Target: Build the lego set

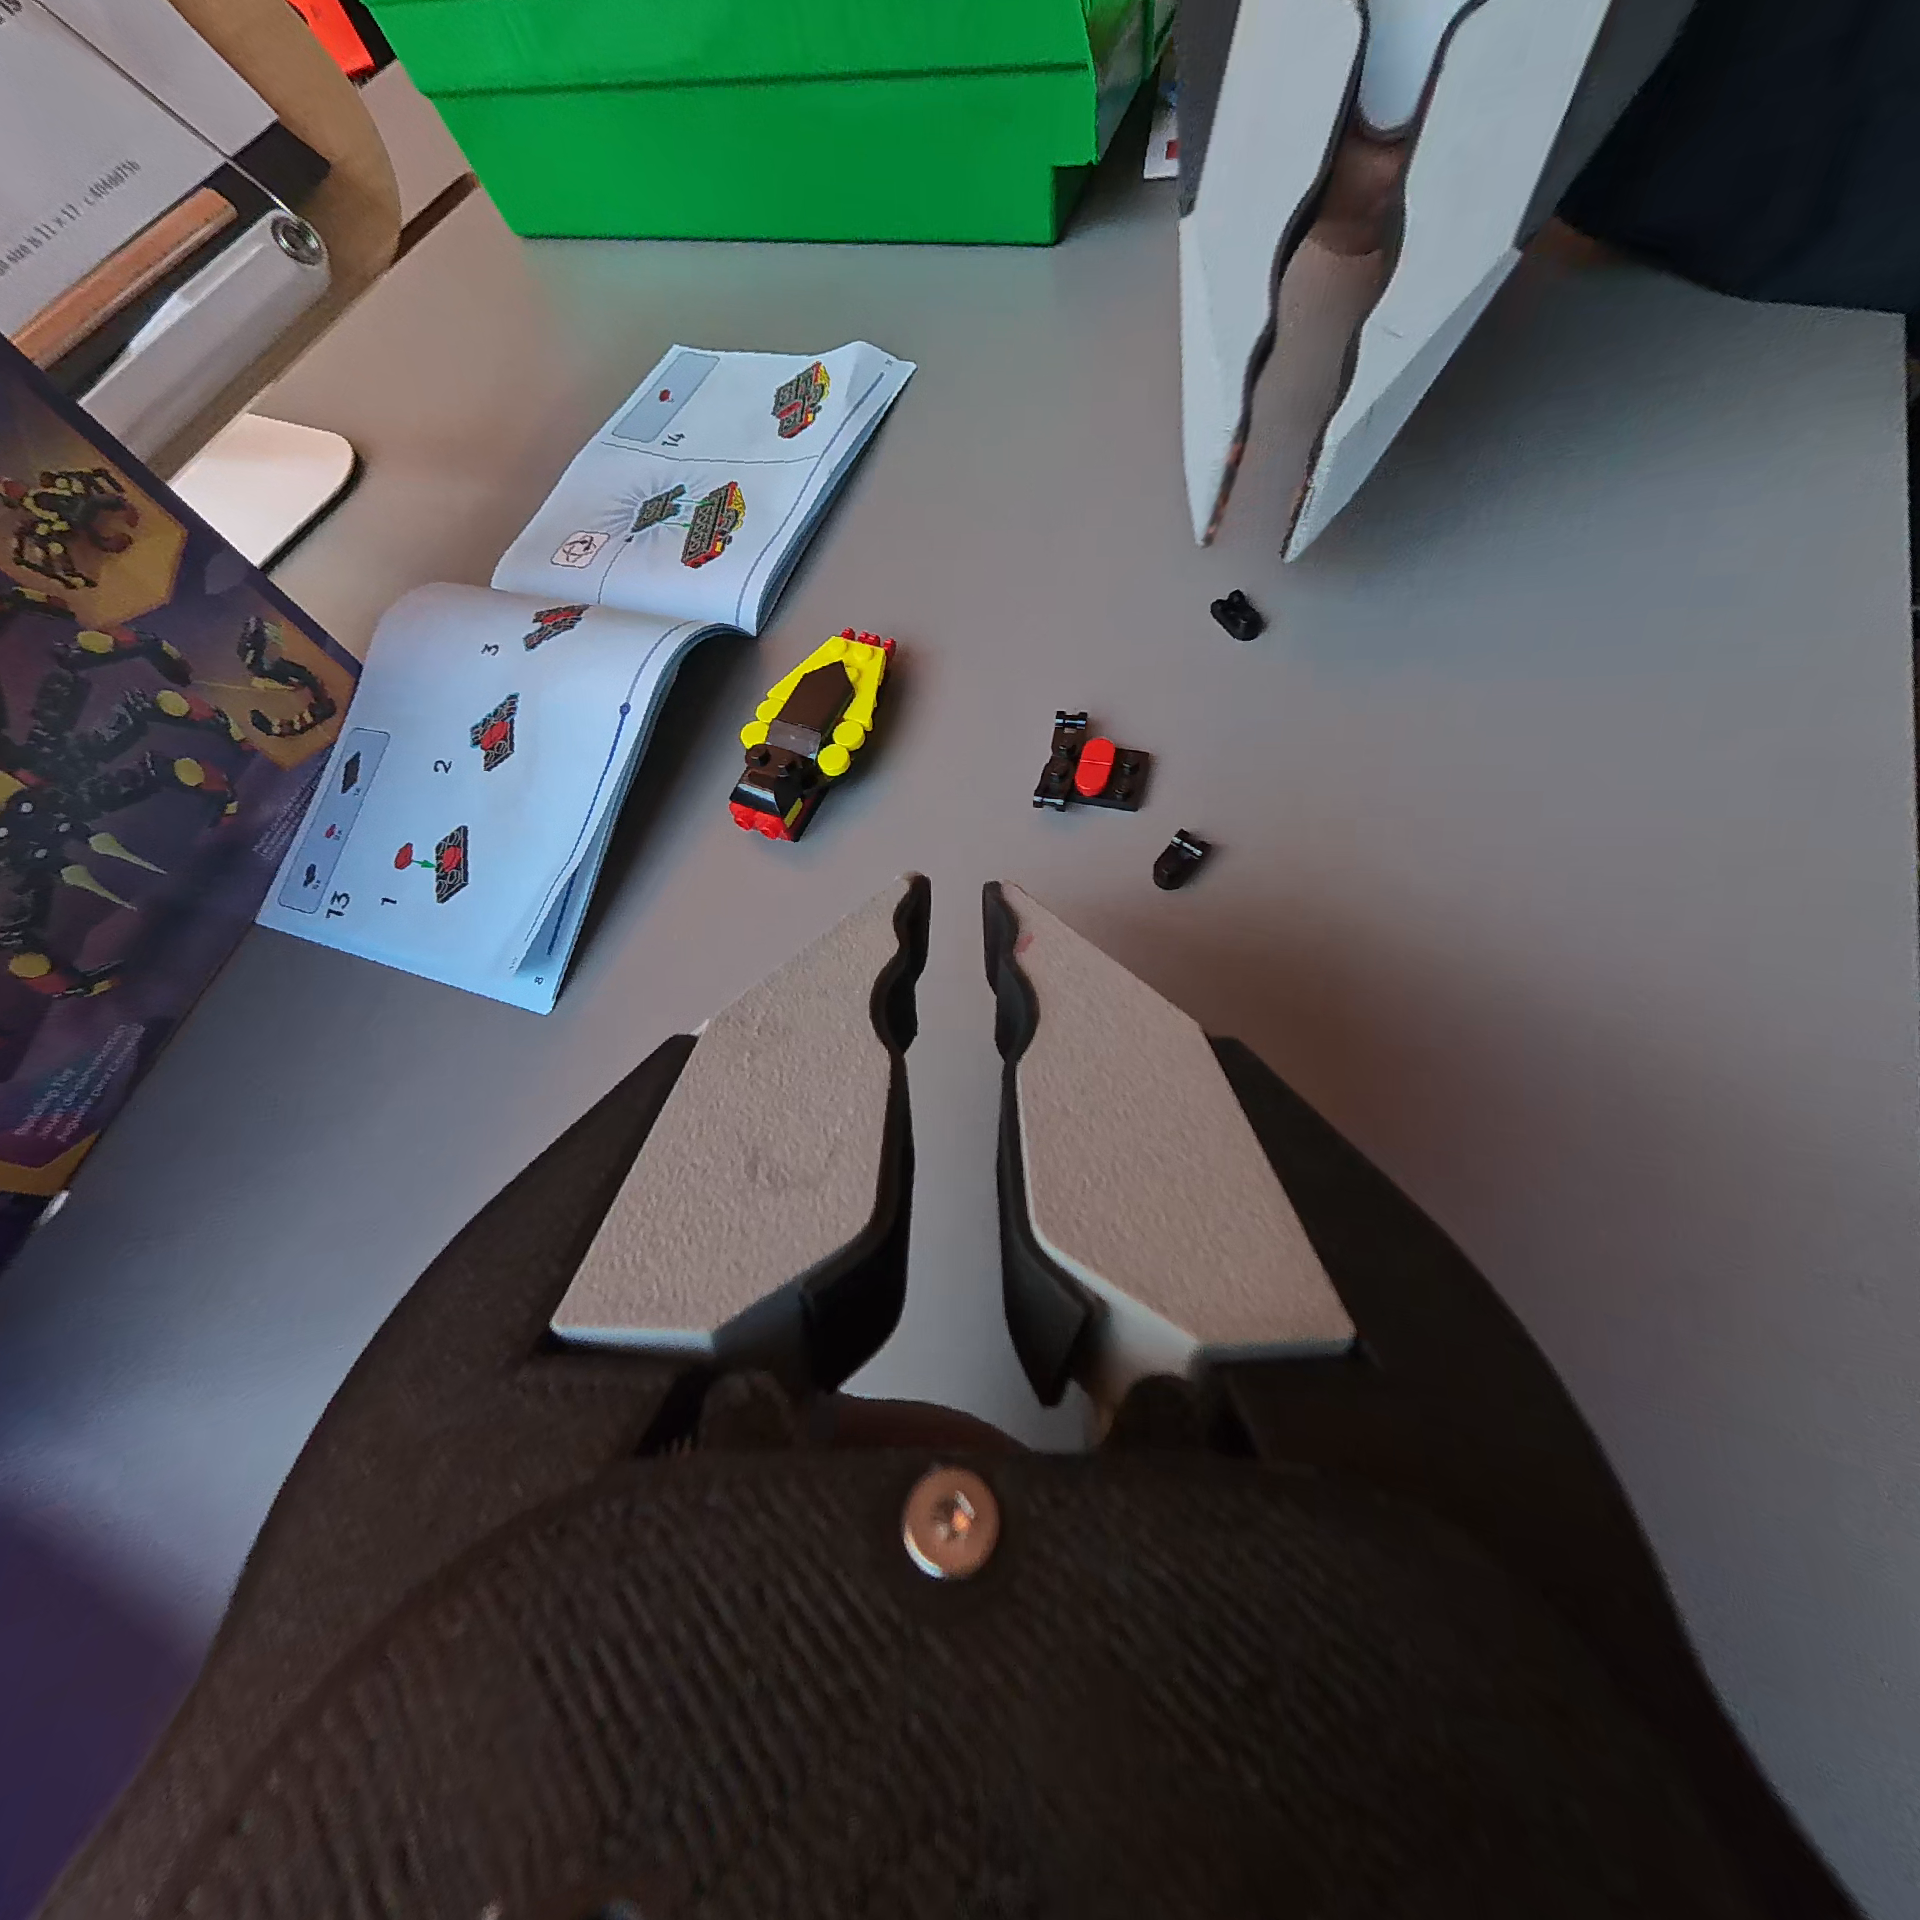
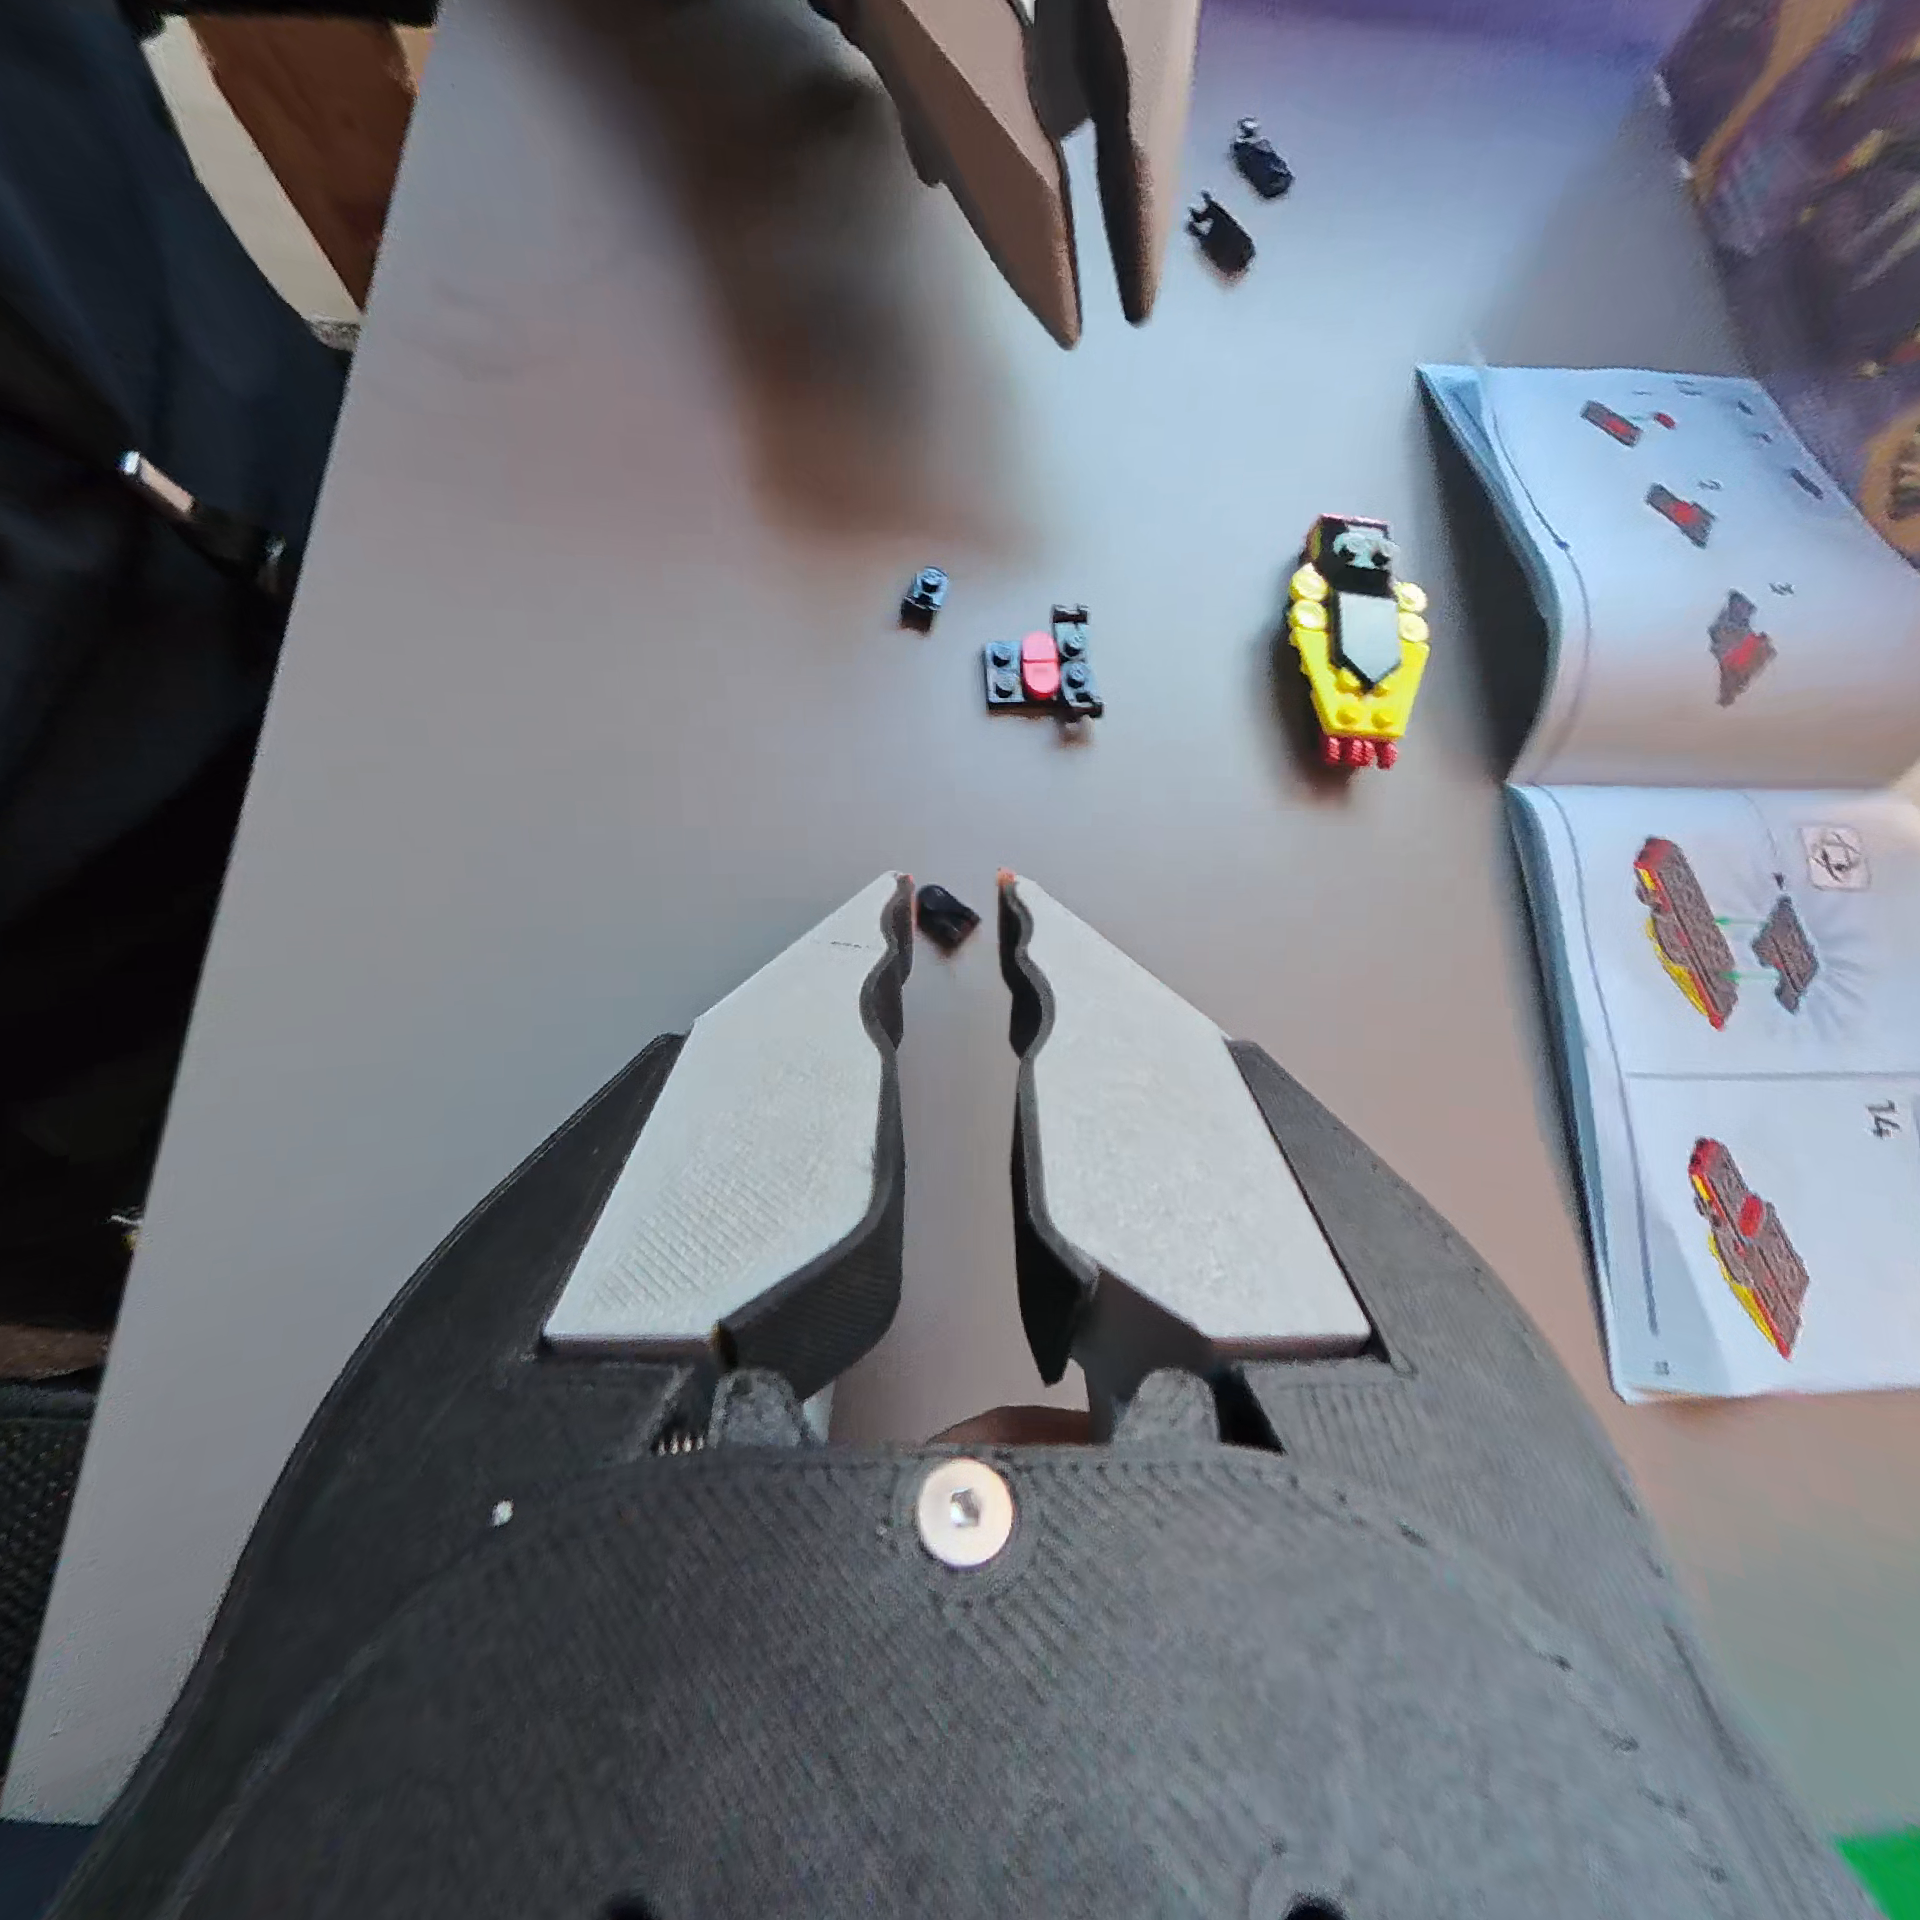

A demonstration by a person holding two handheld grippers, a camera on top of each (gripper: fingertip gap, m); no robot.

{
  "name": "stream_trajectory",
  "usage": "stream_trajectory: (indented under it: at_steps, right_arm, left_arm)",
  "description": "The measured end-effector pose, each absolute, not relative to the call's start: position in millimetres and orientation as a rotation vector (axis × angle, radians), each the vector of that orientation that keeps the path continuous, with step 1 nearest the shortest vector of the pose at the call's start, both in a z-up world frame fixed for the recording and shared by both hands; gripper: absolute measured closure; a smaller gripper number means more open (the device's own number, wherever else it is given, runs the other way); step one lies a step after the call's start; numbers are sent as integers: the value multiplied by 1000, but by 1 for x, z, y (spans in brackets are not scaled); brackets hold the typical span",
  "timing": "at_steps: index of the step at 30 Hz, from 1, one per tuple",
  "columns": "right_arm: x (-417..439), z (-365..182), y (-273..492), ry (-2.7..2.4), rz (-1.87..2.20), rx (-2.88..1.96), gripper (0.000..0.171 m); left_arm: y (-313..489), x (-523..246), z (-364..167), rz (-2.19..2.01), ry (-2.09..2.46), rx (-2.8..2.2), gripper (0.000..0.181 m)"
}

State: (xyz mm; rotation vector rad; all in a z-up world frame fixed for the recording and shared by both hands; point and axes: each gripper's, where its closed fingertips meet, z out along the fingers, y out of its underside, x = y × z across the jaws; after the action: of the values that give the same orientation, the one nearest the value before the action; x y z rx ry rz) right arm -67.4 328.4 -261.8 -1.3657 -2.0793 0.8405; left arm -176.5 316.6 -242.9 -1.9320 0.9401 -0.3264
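A yellow, black and red lego build [image 1: 816,732] [image 2: 1356,644] lies on the grey table. To its side lies a black plate with a red piece on it [image 1: 1091,774] [image 2: 1039,665], with a small black piece [image 1: 1181,857] [image 2: 923,597] next to it. My left gripper [image 1: 954,888] [image 2: 1103,324] is open a little and empty, above the table near the plate. My right gripper [image 2: 951,883] [image 1: 1247,545] is open, its tips on either side of another small black piece [image 2: 943,914] [image 1: 1236,613] that lies on the table.
An open instruction booklet [image 1: 582,675] [image 2: 1714,935] lies beyond the build, with the purple set box [image 1: 125,779] [image 2: 1818,208] behind it. A green box [image 1: 769,114] stands at the back. Two more black pieces [image 2: 1221,234] lie near the left gripper. The table edge [image 2: 312,623] is close. The small black piece [image 2: 923,597] sits 6 cm or so from the ends of my left fingers. It is also in sight in the left wrist view [image 1: 1180,870].
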Motion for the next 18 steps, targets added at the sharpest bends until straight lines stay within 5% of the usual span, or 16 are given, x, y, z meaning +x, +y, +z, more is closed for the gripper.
stream_trajectory:
  at_steps: [18]
  right_arm:
    - [-75, -278, 330, -2108, 788, -1370, 163]
  left_arm:
    - [315, -177, -244, -319, 963, -1933, 173]
